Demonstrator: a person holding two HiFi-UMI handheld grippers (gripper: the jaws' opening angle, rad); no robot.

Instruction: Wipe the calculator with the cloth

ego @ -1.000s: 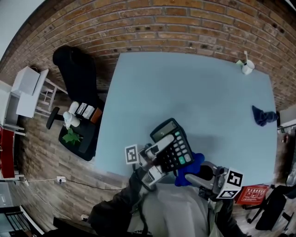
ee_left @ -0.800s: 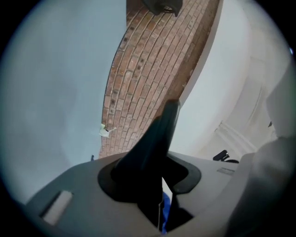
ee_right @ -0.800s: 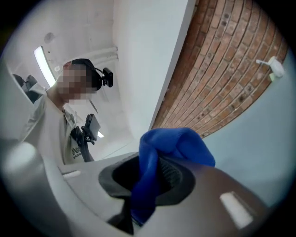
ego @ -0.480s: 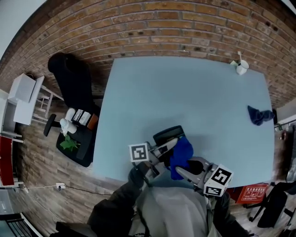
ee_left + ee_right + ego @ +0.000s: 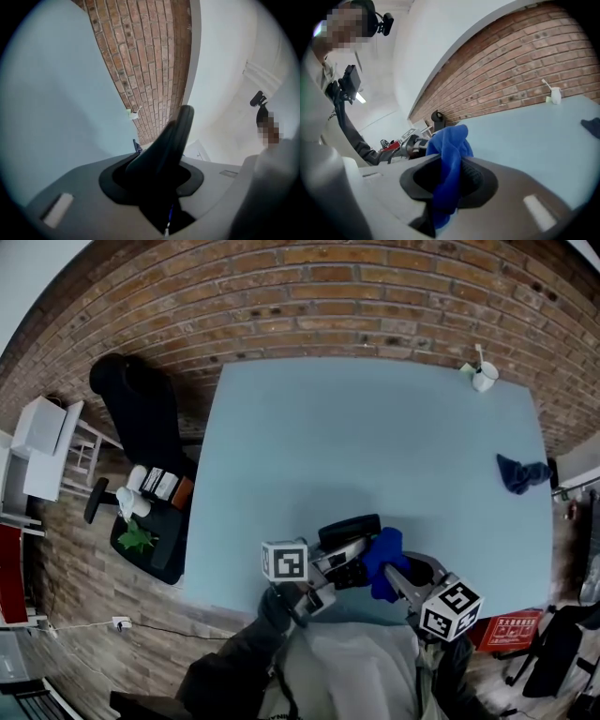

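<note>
The black calculator (image 5: pixel 348 529) is held above the near edge of the light blue table (image 5: pixel 375 427), with my left gripper (image 5: pixel 339 555) shut on it. In the left gripper view the calculator (image 5: pixel 165 146) stands edge-on between the jaws and hides what lies behind it. My right gripper (image 5: pixel 394 575) is shut on a bright blue cloth (image 5: pixel 383 559), which rests against the calculator's right side. The cloth (image 5: pixel 448 154) bunches up out of the jaws in the right gripper view, where the left gripper shows just behind it.
A white cup (image 5: pixel 482 379) stands at the table's far right corner. A dark blue rag (image 5: pixel 520 472) lies by the right edge. A black chair (image 5: pixel 141 409) and a low shelf with a plant (image 5: pixel 137 536) stand left of the table. A brick wall runs behind.
Both grippers came down and toward the near table edge. The calculator turned from keys-up to nearly edge-on. The cloth passed over its face and now sits at its right side.
</note>
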